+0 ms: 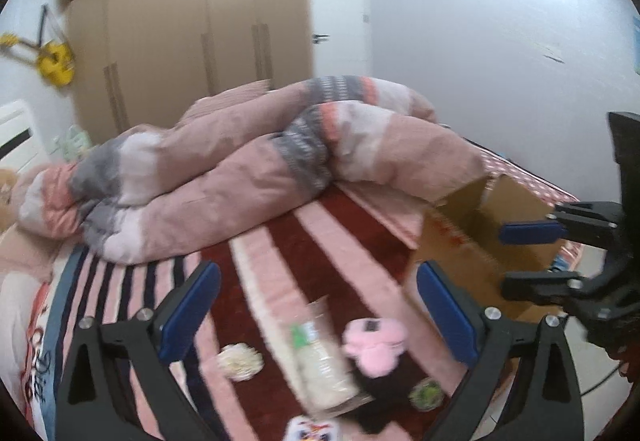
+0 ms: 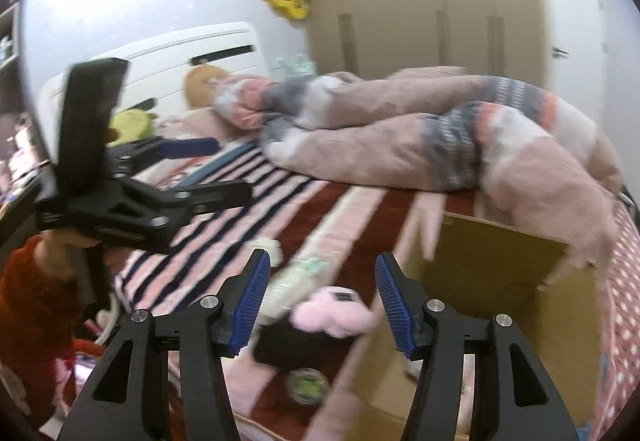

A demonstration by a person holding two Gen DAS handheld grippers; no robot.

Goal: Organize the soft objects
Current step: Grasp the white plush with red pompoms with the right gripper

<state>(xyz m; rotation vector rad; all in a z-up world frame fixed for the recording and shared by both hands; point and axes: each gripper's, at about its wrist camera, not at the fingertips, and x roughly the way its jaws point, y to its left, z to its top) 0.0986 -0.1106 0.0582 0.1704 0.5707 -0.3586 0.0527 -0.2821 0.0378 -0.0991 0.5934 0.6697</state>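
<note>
A bed covered by a striped pink, dark-red and navy blanket (image 1: 304,241) is seen from both wrist cameras, with a rumpled pink duvet (image 1: 256,169) heaped toward its far side and an open cardboard box (image 2: 500,281) set at the near right edge. The soft things to be organized are scattered on the blanket just beside the box: a pink plush piece (image 1: 374,339) resting on a dark plush toy (image 1: 384,397), a clear packet (image 1: 324,361) of pale material, a cream fluffy ball (image 1: 240,361) and a small green round item (image 1: 426,395). The left gripper (image 1: 316,313) is held with its jaws spread wide above these items and nothing between the pads; the right gripper (image 2: 320,301) is held moderately open, also empty, near the box's left wall. No earlier state can be judged. Both views are blurred, so exact contacts cannot be told. The main risk is judged to be crowding: the two grippers are close together over one small cluster, and a collision could be caused by simultaneous reaches. The box wall could be knocked by the right gripper, and two overlapping toys could be pinched together, so that one is dropped short of the box.
</note>
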